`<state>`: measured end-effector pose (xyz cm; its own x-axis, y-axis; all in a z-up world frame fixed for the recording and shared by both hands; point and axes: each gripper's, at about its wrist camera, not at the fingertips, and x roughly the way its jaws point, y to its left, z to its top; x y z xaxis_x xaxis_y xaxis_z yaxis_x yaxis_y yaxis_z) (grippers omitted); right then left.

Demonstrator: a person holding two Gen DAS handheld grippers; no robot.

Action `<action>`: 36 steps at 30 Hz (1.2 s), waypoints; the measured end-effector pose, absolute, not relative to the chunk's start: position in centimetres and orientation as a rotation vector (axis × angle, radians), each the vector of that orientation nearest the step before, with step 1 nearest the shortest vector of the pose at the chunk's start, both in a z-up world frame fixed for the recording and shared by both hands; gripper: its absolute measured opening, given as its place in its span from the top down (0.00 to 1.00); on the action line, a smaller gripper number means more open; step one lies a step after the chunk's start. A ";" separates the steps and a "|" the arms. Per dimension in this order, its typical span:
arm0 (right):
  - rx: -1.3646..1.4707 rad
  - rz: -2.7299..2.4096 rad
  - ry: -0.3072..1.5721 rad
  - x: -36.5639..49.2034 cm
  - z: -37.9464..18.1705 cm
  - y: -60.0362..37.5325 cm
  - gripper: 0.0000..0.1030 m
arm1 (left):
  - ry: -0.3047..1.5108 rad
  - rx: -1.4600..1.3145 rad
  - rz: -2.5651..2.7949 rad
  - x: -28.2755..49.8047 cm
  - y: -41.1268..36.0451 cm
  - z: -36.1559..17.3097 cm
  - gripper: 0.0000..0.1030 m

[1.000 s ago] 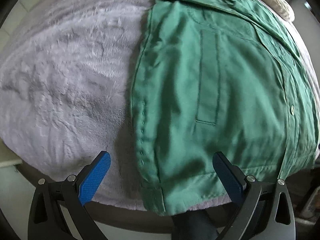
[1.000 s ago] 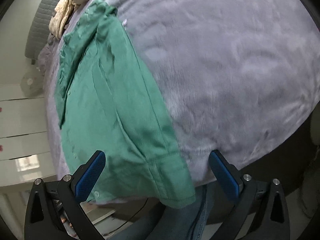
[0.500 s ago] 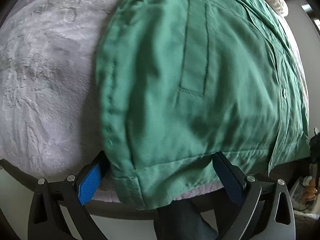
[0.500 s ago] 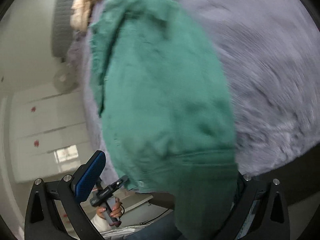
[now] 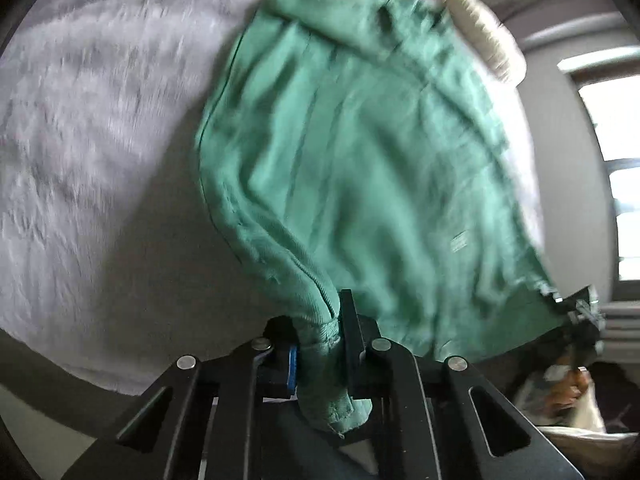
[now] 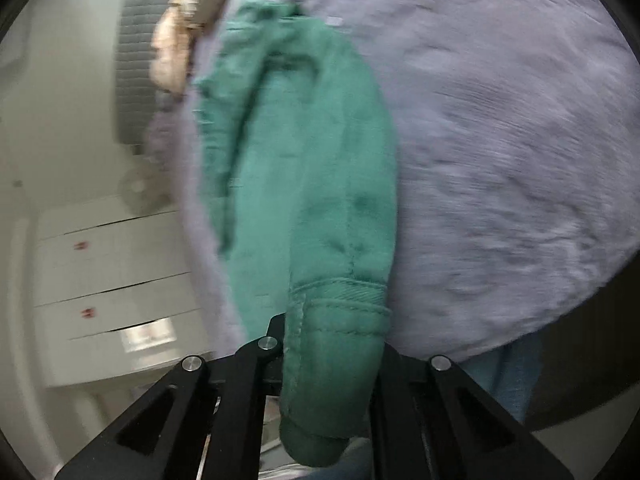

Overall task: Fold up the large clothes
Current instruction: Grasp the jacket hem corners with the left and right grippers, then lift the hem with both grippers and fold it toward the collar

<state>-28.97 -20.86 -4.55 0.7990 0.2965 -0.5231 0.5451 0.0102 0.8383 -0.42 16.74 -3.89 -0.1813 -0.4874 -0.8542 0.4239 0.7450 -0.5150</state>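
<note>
A green shirt [image 5: 360, 152] lies on a grey fluffy blanket [image 5: 100, 120]. My left gripper [image 5: 320, 344] is shut on the shirt's near hem corner, which bunches between the fingers and hangs below them. My right gripper [image 6: 328, 344] is shut on the other hem corner of the green shirt [image 6: 312, 184], and the cloth covers its pads. The hem is lifted off the blanket [image 6: 500, 160] and the shirt stretches away toward its collar. In the left wrist view the right gripper [image 5: 580, 320] shows at the shirt's far corner. Both views are blurred.
A beige knitted garment [image 5: 480, 24] lies past the shirt's collar; it also shows in the right wrist view [image 6: 180, 40]. White drawers [image 6: 108, 280] stand left of the bed. A window [image 5: 616, 160] is at the right. The bed edge runs just below both grippers.
Both grippers have closed on the shirt's hem corners; half a second ago they were open around the hem. The hem is now lifted off the blanket.
</note>
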 end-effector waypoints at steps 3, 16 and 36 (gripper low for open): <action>1.573 -0.142 0.646 -26.3 -2.4 -22.1 0.91 | 1.495 -0.137 -0.835 1.6 15.3 -0.5 0.83; 1.484 0.051 0.554 -10.4 4.4 -34.9 0.91 | 1.203 -0.243 -0.754 14.9 3.4 8.5 0.83; 1.502 -0.269 0.730 3.2 -7.2 -48.1 0.88 | 1.341 0.010 -0.547 31.0 -9.1 -4.8 0.82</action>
<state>3.21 -48.15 -7.18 0.7628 0.2716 -0.5868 0.5873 0.0887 0.8045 30.99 -9.06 -4.75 0.1224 -0.3697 -0.9210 0.3805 0.8746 -0.3005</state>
